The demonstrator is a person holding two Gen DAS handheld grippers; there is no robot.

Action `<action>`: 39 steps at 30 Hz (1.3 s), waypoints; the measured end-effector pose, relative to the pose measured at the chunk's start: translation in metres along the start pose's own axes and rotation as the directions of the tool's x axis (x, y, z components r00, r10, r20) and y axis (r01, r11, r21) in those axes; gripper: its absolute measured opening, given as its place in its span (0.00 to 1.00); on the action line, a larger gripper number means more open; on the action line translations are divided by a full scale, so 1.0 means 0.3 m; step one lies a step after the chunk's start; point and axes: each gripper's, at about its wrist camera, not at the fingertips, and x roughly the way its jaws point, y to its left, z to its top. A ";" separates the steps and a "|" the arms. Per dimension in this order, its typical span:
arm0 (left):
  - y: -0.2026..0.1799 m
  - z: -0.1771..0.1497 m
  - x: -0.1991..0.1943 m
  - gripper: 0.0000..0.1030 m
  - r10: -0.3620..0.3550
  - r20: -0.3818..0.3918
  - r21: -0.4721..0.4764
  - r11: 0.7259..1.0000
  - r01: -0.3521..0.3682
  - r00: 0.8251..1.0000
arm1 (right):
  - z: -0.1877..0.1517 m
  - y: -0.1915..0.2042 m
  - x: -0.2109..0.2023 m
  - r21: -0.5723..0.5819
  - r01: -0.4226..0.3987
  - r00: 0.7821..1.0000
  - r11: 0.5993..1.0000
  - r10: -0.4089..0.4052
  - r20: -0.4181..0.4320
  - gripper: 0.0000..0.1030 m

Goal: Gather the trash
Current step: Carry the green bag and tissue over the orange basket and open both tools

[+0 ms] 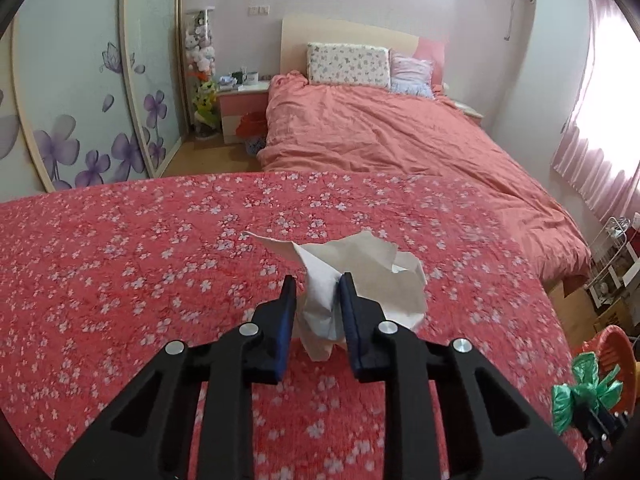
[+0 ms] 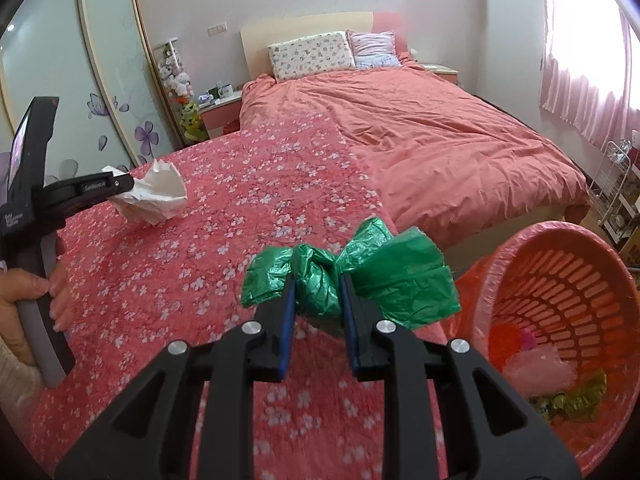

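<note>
Left wrist, floral red cloth, bedroom

left gripper: black frame; blue-lined jaws; silver screws (four) | right gripper: identical

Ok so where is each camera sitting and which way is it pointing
Left wrist: on the left gripper, looking along its fingers across the floral cover toward the bed; fingers pinch a tissue.
Right wrist: on the right gripper, facing the same way; fingers pinch a green bag, basket at right; left gripper and hand show at left.
Shared: tissue, green bag, basket, bed, cover.
</note>
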 end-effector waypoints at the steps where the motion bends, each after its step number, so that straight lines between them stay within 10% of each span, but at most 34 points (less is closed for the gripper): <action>1: -0.003 -0.004 -0.019 0.22 -0.007 0.008 0.005 1.000 0.007 1.000 | -0.003 -0.004 -0.022 0.004 0.002 1.000 1.000 -0.002 0.008 0.21; 18: -0.160 -0.093 -0.311 0.21 -0.131 0.102 0.097 0.988 0.121 0.986 | -0.048 -0.115 -0.331 0.072 0.049 0.991 0.996 -0.057 0.122 0.21; 39: -0.492 -0.256 -0.483 0.21 -0.357 0.093 0.237 0.914 0.328 0.929 | -0.154 -0.421 -0.578 0.210 0.168 0.950 0.963 -0.215 0.225 0.22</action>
